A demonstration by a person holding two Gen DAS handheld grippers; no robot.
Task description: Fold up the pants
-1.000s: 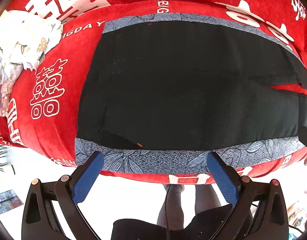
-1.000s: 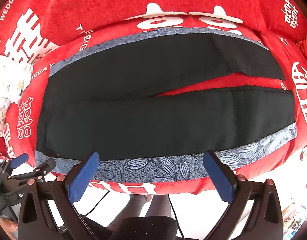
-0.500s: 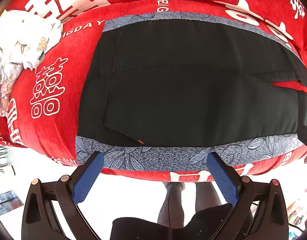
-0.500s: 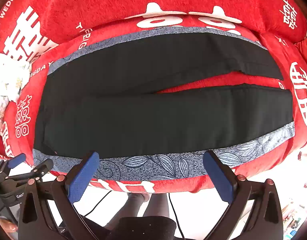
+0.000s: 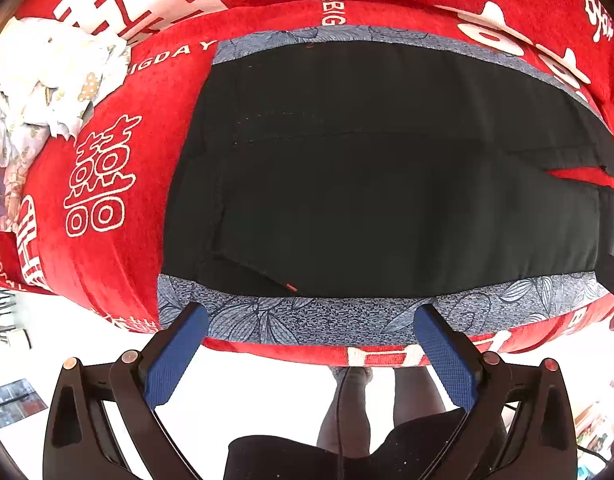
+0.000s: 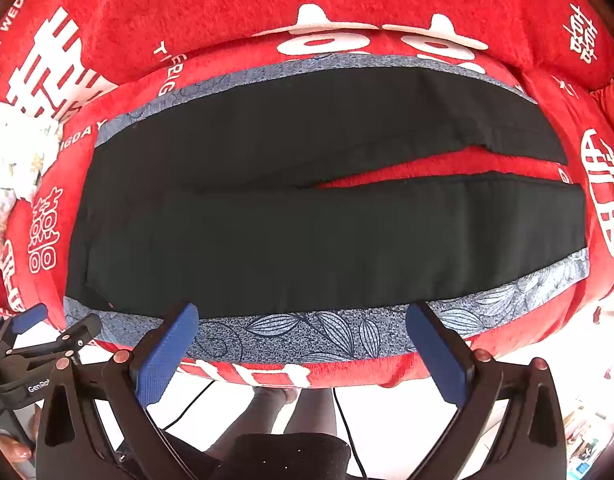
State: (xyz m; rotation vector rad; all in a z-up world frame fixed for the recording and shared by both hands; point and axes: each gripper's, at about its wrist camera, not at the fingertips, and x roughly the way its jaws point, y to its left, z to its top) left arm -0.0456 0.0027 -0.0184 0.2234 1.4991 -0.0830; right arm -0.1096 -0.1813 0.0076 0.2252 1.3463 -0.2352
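Black pants [image 5: 367,184] lie flat on a blue-grey leaf-print cloth [image 5: 307,316], waist to the left and two legs running right. In the right wrist view the pants [image 6: 307,232] show whole, with a red gap between the legs. My left gripper [image 5: 311,320] is open and empty above the cloth's near edge by the waist end. My right gripper [image 6: 303,320] is open and empty above the near edge by the near leg. The left gripper also shows in the right wrist view [image 6: 47,328] at the lower left.
The cloth lies on a red sofa [image 6: 267,8] with white characters. A crumpled white patterned fabric [image 5: 39,92] sits at the left end. A person's legs [image 5: 387,400] and a cable stand on the white floor below the sofa's front edge.
Both grippers have edged slightly closer over the near edge of the cloth. The pants lie the same and both grippers stay open.
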